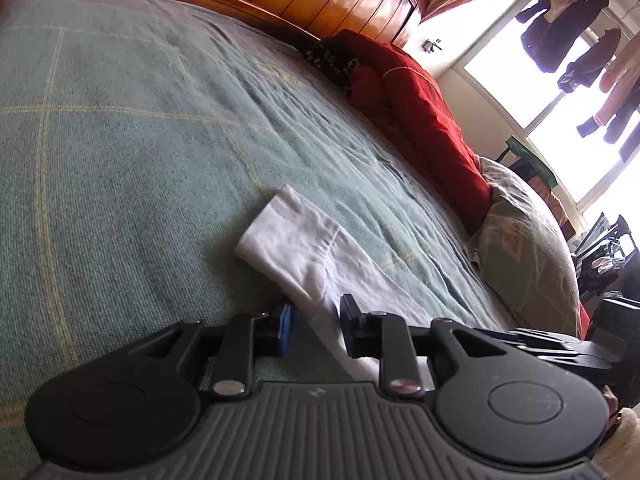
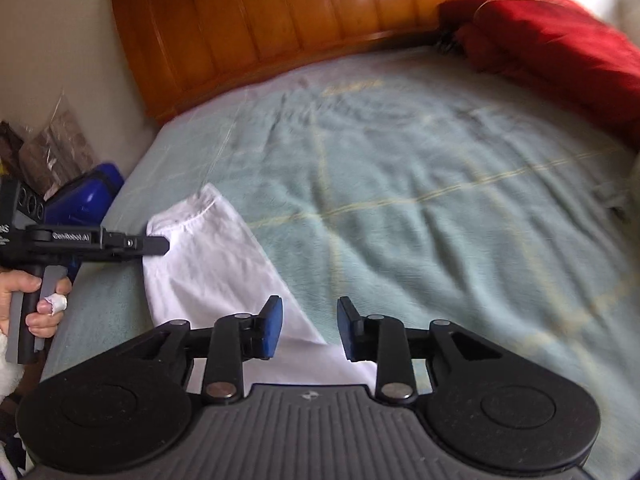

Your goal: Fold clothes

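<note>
A: Where's the white garment [image 2: 208, 268] lying?
B: On the green bed cover [image 2: 400, 200], near its left edge. Long axis runs from the collar end by the left gripper [image 1: 314, 326] down toward the right gripper [image 2: 310, 328]. Left is nearer the collar; right sits over the lower edge.
A: Jaws?
B: Both parted. Cloth lies between and below each pair; whether either pinches it, cannot tell.
A: Its look?
B: Narrow, layered strip, ribbed neckline showing, lightly creased: fits partly folded or just laid out
</note>
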Tool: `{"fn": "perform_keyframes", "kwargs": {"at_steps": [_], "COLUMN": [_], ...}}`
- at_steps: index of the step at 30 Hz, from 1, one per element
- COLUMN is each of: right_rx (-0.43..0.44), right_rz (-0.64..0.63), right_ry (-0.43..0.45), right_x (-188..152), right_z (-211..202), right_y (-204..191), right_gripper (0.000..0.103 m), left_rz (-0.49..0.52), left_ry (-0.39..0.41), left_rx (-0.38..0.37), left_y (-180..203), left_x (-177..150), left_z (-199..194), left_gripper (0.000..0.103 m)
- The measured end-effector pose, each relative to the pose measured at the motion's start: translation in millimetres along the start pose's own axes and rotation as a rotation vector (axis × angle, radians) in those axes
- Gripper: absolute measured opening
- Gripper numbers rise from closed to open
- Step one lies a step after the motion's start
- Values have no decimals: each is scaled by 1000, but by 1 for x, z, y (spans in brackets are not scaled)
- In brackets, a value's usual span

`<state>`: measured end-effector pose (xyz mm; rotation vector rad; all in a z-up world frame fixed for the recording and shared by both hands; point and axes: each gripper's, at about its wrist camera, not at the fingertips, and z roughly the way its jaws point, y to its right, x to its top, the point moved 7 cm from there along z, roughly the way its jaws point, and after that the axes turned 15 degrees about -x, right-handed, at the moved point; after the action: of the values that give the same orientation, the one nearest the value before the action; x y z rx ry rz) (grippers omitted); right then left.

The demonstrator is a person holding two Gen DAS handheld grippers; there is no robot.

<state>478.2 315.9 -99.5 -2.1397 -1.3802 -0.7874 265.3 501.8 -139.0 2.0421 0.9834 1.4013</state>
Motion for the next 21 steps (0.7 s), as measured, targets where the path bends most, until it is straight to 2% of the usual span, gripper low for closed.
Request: {"fn": "perform_keyframes", "kwargs": {"at_steps": [3,6,7,8,12,14,17,20,21], "right_rx": [4,-1,-3,-5,-12,-38,-64,-95,-94], "right_rz": [-47,-68,-75,-82,-109,-80,-34,-13,-9], "right_ry": [-29,-5,3,12,46,71,70,72,80], "right_x": [2,7,9,10,17,22,25,25,24], "right_z": [23,27,28,29,34,36,37,23,14], "right_y": [-17,-25,-27,-29,-38,-35,-30,-22,-20], "right_gripper": [35,34,24,5,4,4,6,15,16], "left_rz": [9,27,30,37,105,131,156,190,201], "left_ry": [-2,-4,-5,-6,4,10,23,48,57], "left_rx": [-11,-20,-22,-19,10,21,62,139,165], "left_y": [-2,-2,-2,-1,6,10,11,9,9], "left_x": [0,-2,-2,-2,2,4,9,16,19], "left_z": [1,0,0,0,-1,-2,-9,-25,-31], "left_gripper": [25,24,24,19,16,16,22,33,30]}}
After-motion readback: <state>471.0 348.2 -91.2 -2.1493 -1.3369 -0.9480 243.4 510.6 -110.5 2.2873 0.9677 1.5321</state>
